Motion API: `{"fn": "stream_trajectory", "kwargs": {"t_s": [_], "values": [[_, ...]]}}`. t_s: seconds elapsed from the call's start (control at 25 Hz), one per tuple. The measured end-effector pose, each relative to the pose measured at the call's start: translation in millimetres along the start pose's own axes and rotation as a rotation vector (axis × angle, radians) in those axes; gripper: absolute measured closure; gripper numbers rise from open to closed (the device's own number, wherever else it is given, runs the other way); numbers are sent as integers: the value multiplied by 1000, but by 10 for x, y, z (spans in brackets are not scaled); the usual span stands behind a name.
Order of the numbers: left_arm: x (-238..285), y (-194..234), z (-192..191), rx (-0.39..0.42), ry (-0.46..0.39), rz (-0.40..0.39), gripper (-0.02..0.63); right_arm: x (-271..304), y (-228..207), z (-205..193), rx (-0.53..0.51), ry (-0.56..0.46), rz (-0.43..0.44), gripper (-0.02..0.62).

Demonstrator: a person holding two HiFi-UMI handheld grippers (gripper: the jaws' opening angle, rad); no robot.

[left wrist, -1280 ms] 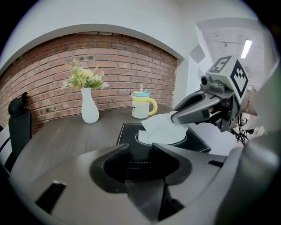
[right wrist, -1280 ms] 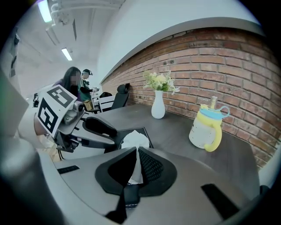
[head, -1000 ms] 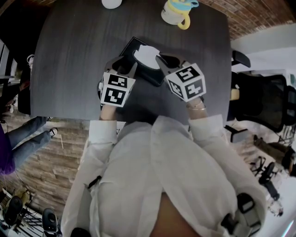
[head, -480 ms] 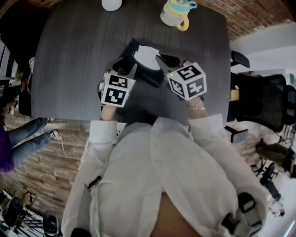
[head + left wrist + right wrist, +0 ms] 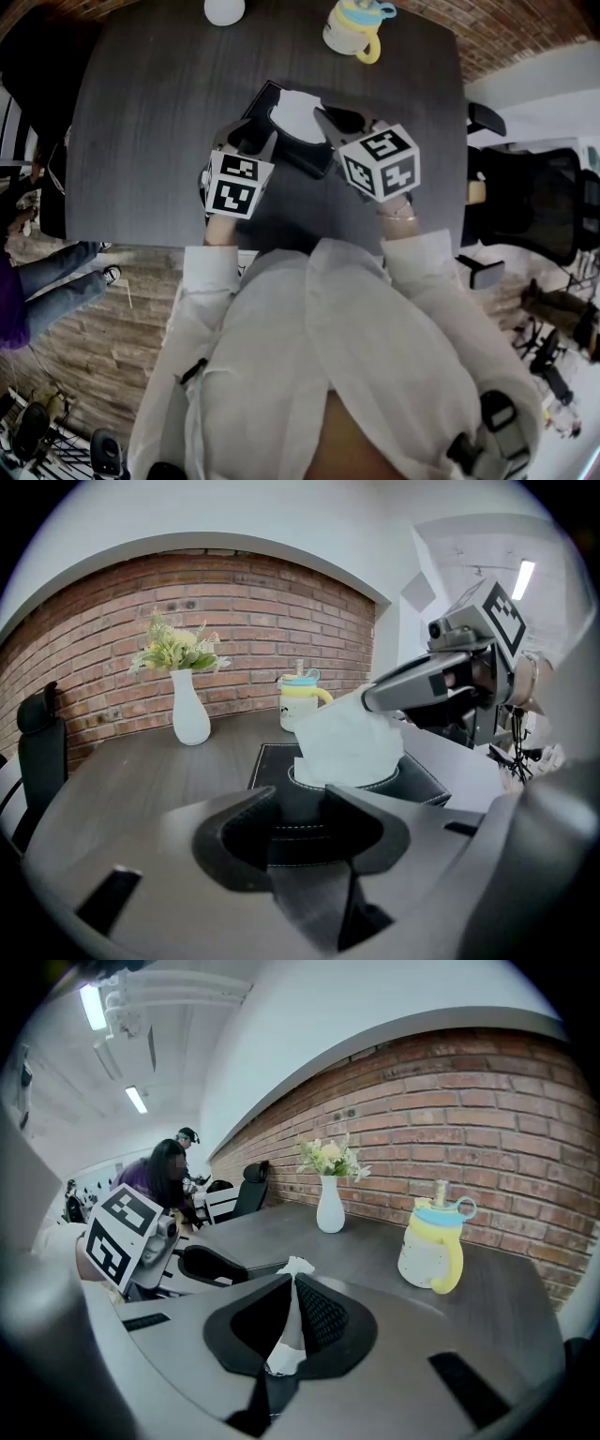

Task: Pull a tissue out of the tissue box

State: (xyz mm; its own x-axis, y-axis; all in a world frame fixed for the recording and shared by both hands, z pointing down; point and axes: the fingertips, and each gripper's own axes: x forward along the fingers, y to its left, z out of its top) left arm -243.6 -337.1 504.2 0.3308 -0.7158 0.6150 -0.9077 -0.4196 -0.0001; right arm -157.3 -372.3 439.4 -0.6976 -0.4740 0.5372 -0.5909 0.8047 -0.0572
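The dark surface (image 5: 131,141) carries everything. The black tissue box (image 5: 314,157) lies on it directly ahead of both hand-held grippers, close enough that 1 can steady it while the other pulls.

The left hand-held gripper (image 5: 300,803) has its 2 jaws apart and grips nothing. Their tips are set right at the box's near wall, which shows in the gap between them. It looks placed there as a brace, so the box neither lifts nor slides when a sheet drags through the opening. Whether the tips actually touch the wall I cannot tell.

The right hand-held gripper (image 5: 292,1283) reaches in over the box top from the opposite side, its jaws closed on the sheet.

A white vase (image 5: 190,710) and a yellow-handled cup (image 5: 433,1251) stand well beyond both hand-held grippers, clear of the pulling path.

The tissue (image 5: 347,742) rises from the round opening just past the left jaw tips. Its upper edge is pinched flat between the right jaws, with a small tuft poking out past them. Its base is inside the box, so the pull is not finished. A high grip likely lets the sheet come out upward without tearing.
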Motion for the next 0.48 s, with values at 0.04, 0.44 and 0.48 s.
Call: {"fn": "stream_trajectory", "kwargs": {"t_s": [0.04, 0.44, 0.48], "values": [[0, -2, -1, -1, 0, -1, 454, -5, 2, 15, -1, -4, -2, 588], [-8, 3, 0, -1, -2, -2, 454, -64, 18, 141, 3, -37, -7, 588], [-10, 5, -2, -2, -1, -1, 454, -64, 16, 153, 7, -41, -8, 588]]}}
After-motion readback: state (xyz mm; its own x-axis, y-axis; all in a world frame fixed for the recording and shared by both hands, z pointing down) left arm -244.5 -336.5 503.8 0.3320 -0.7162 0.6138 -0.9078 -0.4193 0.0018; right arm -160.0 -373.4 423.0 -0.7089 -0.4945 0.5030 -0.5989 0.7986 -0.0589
